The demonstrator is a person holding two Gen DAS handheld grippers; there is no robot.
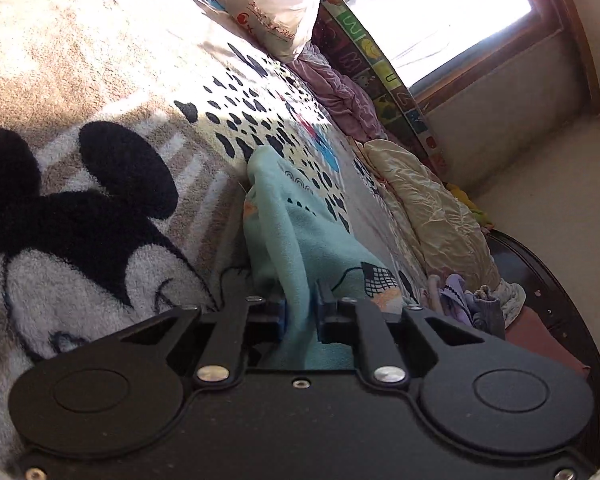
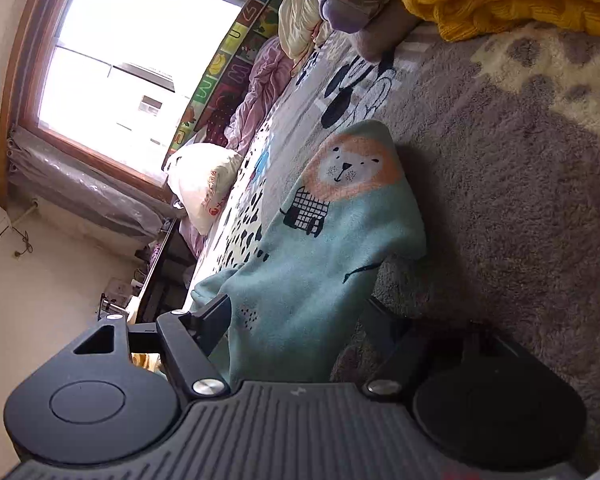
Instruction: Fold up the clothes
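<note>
Two grippers, one teal garment

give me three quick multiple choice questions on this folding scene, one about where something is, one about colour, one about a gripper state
1. Where does the yellow knit garment lie in the right wrist view?
A. at the top right, on the grey fleece blanket
B. on the window sill
C. between the gripper's fingers

2. What is the main colour of the lion-print cloth?
A. red
B. light teal
C. black

3. What is the state of the left gripper?
A. wide open on nothing
B. out of view
C. shut on the cloth

Answers: 1 A, the yellow knit sits at the upper right edge on the blanket. 2 B, its fleece is light teal around the orange lion. 3 C, the teal fabric is pinched between its two blue-padded fingers.
</note>
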